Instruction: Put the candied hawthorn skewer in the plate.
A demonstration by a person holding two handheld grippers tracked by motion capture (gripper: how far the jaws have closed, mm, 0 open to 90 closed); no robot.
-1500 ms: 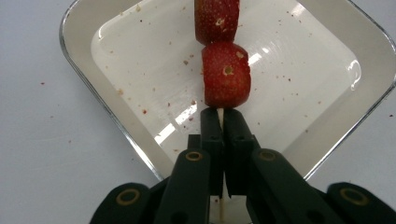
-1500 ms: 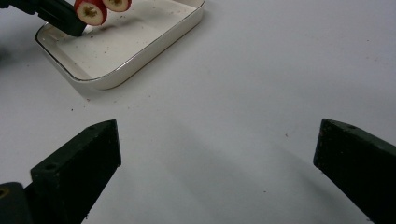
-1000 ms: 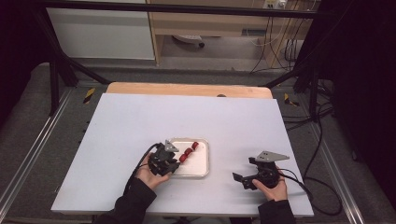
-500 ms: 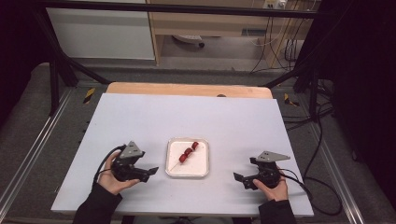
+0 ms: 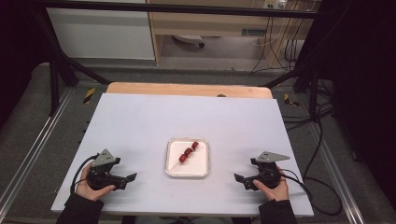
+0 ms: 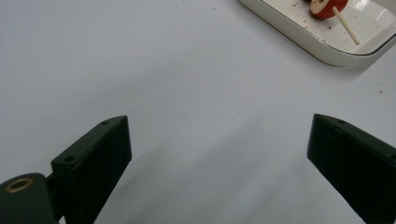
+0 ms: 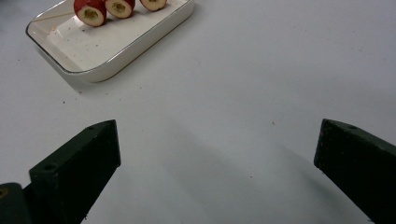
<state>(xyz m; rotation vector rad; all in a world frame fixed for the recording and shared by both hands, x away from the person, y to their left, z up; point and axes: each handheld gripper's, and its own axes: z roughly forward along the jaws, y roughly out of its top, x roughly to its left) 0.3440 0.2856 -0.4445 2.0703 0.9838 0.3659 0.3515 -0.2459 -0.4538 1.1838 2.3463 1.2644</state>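
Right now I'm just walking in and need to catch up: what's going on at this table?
A person sits at a white table with a tool in each hand. The left tool and the right tool both rest near the front edge, jaws open and empty. Between them sits a white tray holding a skewer threaded with three red fruit pieces. Neither tool touches the tray or skewer.
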